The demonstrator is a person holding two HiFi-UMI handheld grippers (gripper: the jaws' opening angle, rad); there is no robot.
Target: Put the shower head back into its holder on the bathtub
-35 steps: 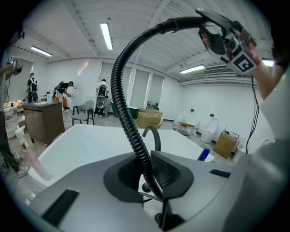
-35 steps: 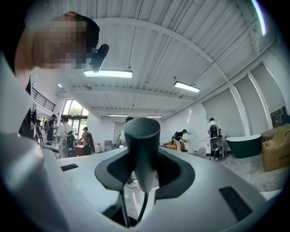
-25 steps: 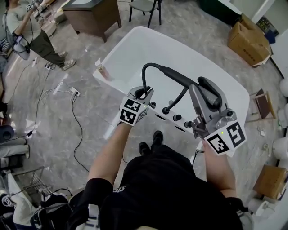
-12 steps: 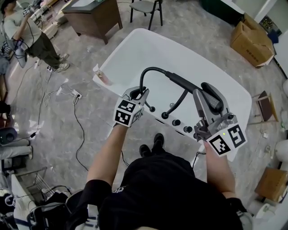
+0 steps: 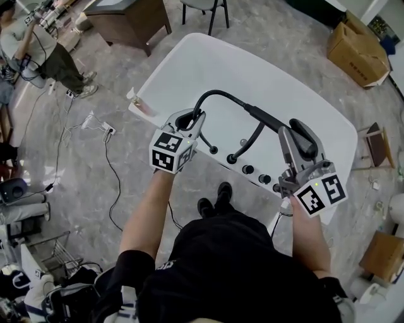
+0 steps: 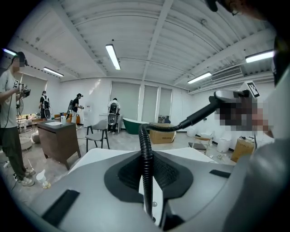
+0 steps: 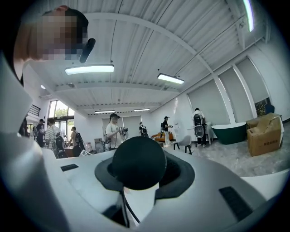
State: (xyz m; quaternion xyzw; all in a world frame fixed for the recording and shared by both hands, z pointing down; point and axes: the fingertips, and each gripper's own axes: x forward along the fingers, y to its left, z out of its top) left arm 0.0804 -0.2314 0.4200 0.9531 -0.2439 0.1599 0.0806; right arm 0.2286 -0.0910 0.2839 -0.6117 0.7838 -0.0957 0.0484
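Note:
A black shower head (image 5: 304,139) on a black handle (image 5: 265,117) is held over the white bathtub (image 5: 252,69), with my right gripper (image 5: 293,135) shut on it. In the right gripper view the round head (image 7: 138,162) fills the gap between the jaws. Its ribbed black hose (image 5: 211,94) arches left to my left gripper (image 5: 191,121), which is shut on it. In the left gripper view the hose (image 6: 146,167) rises between the jaws and bends right to the handle (image 6: 199,116). A row of black fittings (image 5: 248,169) lines the tub's near rim below both grippers.
A small bottle (image 5: 140,104) stands on the tub's left corner. Cables and a power strip (image 5: 104,130) lie on the floor at left. A person (image 5: 38,44) stands far left; a dark table (image 5: 129,16) and a cardboard box (image 5: 356,47) stand beyond the tub.
My left gripper has pulled the hose left and away from the right one, so the hose arch is wider. My right gripper has sunk a little with the shower head.

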